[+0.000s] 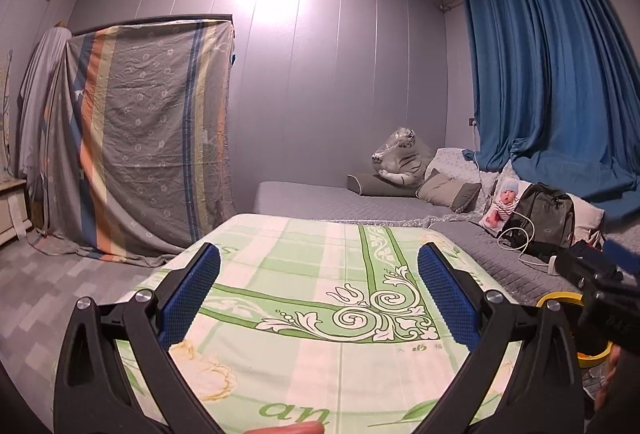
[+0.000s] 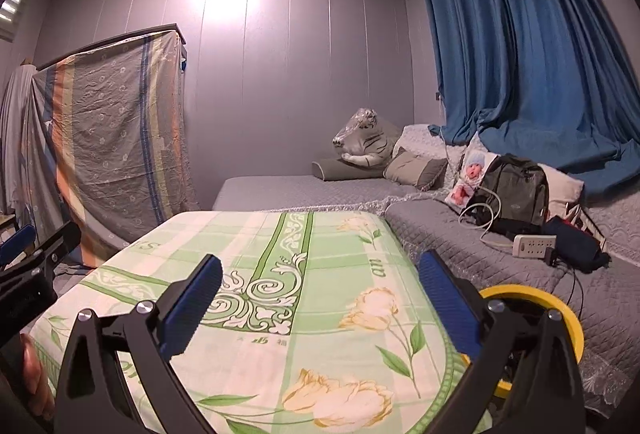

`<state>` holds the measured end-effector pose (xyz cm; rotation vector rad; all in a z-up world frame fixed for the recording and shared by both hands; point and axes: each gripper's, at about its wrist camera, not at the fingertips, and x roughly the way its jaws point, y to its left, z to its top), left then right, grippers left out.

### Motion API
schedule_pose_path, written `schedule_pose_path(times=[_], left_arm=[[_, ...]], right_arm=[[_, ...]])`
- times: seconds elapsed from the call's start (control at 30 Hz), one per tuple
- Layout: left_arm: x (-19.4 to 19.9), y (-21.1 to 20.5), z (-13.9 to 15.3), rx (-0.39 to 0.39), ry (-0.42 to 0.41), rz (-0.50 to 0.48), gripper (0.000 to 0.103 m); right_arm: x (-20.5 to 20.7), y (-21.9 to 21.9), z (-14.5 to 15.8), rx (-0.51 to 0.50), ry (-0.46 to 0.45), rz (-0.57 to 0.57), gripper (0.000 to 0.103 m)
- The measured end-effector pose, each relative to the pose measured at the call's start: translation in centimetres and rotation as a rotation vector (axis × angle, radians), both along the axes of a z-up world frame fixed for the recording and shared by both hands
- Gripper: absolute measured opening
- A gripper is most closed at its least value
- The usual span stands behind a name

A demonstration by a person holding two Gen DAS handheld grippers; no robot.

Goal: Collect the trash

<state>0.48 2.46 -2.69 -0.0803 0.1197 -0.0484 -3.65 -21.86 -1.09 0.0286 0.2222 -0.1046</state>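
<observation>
Left wrist view: left tool [image 1: 319,270] and right tool [image 2: 320,276] gape empty over green cloth [image 1: 304,274]; yellow bin [image 2: 560,314] beside.

**Two black grippers with blue-padded fingers**

The left gripper [image 1: 319,284] has two black plastic fingers, each faced on its inner side with a blue textured pad [image 1: 191,296]. Each finger is carried on angular black linkage arms with triangular cut-outs (the arms look matte and moulded). Round silver screws [image 1: 143,295] sit at the pivots, two on either side. The right gripper [image 2: 320,292] is built the same way: black arms, blue ribbed pads [image 2: 194,300] and silver pivot screws [image 2: 495,305]. A fingertip [image 1: 286,429] shows at the bottom edge of the left wrist view.
</observation>
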Motion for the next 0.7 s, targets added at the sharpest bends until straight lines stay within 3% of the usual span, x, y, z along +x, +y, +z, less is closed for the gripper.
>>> schedule_pose_path(times=[0.7], left_arm=[[0.0, -1.2, -0.2, 0.005, 0.014, -0.027, 0.095]], right_arm=[[0.6, 0.2, -1.5, 0.041, 0.052, 0.007, 0.095]])
